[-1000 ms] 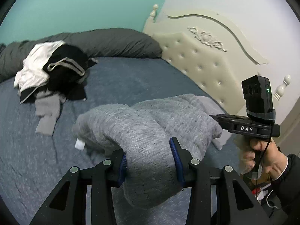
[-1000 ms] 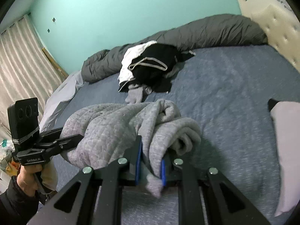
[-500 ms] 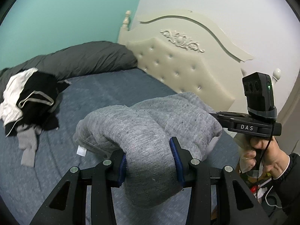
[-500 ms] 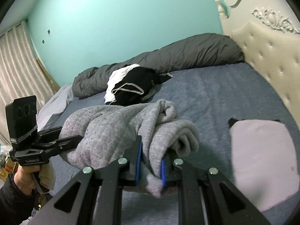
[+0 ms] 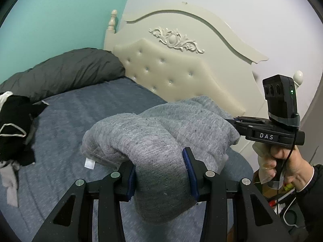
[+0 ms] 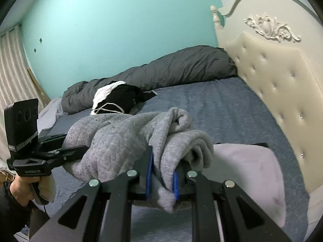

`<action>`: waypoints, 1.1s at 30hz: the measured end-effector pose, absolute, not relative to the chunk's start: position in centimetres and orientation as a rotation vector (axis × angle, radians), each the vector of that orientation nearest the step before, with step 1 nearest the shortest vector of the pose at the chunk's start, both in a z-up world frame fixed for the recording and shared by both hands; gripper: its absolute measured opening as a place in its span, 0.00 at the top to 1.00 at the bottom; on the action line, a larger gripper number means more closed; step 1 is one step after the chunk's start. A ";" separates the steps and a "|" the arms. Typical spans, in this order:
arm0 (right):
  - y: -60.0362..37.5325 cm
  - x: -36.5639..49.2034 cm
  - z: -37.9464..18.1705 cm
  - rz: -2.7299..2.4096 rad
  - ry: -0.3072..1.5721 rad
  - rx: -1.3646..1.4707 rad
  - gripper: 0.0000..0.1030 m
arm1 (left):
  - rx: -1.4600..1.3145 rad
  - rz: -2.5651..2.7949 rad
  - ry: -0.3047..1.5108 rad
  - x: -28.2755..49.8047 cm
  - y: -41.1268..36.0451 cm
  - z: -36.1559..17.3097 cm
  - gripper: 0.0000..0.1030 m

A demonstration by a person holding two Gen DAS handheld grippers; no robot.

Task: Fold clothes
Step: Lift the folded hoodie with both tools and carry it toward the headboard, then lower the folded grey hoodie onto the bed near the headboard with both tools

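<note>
A folded grey quilted garment (image 5: 161, 137) hangs in the air above the blue bed (image 5: 84, 109), held at both ends. My left gripper (image 5: 160, 173) is shut on a thick bundled end of it. My right gripper (image 6: 161, 173) is shut on the other bunched end of the grey garment (image 6: 125, 137). Each gripper shows in the other's view: the right gripper (image 5: 238, 121) at the right, the left gripper (image 6: 78, 147) at the left, both with fingertips buried in cloth. A white tag (image 5: 89, 163) dangles below the fabric.
A pile of black, white and grey clothes (image 6: 117, 100) lies by a long dark grey duvet roll (image 6: 161, 70). A cream tufted headboard (image 5: 177, 74) stands to the right. A flat folded lilac item (image 6: 248, 173) lies near the headboard. A hand (image 5: 286, 161) grips the right handle.
Both grippers have carried the grey garment to the right toward the headboard; the clothes pile has slid left in both views and the lilac item now sits closer below the right gripper.
</note>
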State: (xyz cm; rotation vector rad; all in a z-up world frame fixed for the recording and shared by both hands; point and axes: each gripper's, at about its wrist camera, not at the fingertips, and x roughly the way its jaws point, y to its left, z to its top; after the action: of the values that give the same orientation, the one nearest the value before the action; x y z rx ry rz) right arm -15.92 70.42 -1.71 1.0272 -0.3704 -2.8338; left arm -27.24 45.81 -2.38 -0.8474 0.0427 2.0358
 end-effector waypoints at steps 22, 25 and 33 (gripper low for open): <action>84.3 -17.7 -9.0 -3.002 -0.326 1.146 0.85 | -0.923 2.017 -0.109 -30.2 61.3 -11.5 0.56; 85.5 -16.5 -11.9 -2.972 -0.370 1.241 0.85 | -0.997 1.980 -0.103 -29.0 62.6 -14.7 0.56; 87.1 -14.6 -13.9 -2.905 -0.460 1.334 0.85 | -1.068 1.937 -0.108 -25.7 63.4 -17.5 0.55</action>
State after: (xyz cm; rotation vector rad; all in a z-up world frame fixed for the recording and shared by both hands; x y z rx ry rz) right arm -14.58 87.07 -13.90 1.3340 -0.4599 -2.9049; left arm -25.75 63.42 -17.51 -1.0675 -0.1081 1.9365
